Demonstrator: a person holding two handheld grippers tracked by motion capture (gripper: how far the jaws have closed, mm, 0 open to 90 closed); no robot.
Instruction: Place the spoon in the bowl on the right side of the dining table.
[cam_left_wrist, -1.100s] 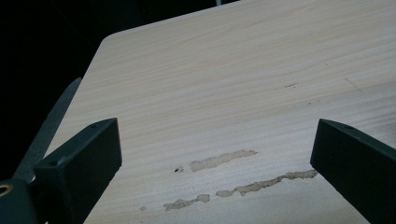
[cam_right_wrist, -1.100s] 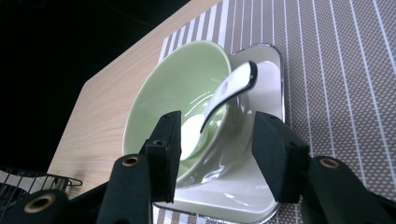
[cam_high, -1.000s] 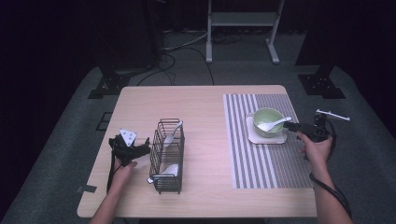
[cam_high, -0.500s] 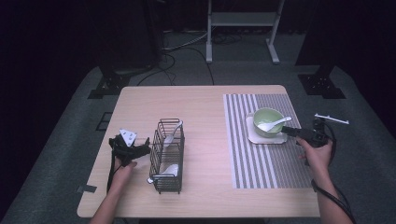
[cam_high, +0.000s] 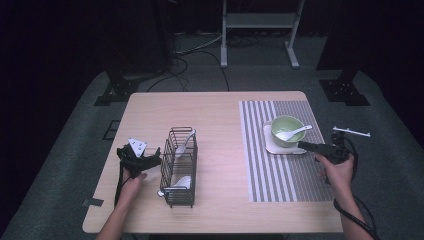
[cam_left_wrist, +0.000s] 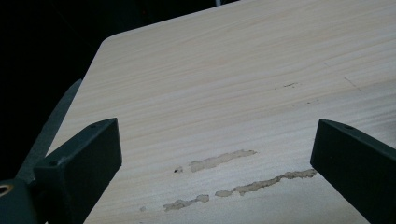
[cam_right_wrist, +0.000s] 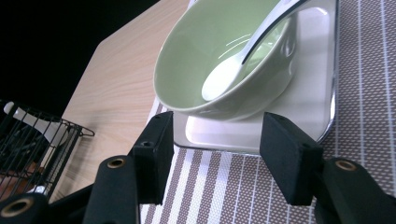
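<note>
Claws, two, both released: right claw (cam_right_wrist: 215, 154) nears one bowl (cam_right_wrist: 224, 60) holding one spoon (cam_right_wrist: 233, 70).

A fixed high camera looks forward and down over the whole table (cam_high: 220, 115). The right gripper camera sits low and close before the green bowl (cam_right_wrist: 224, 60) (also seen from above); the left gripper camera skims bare wood.
</note>
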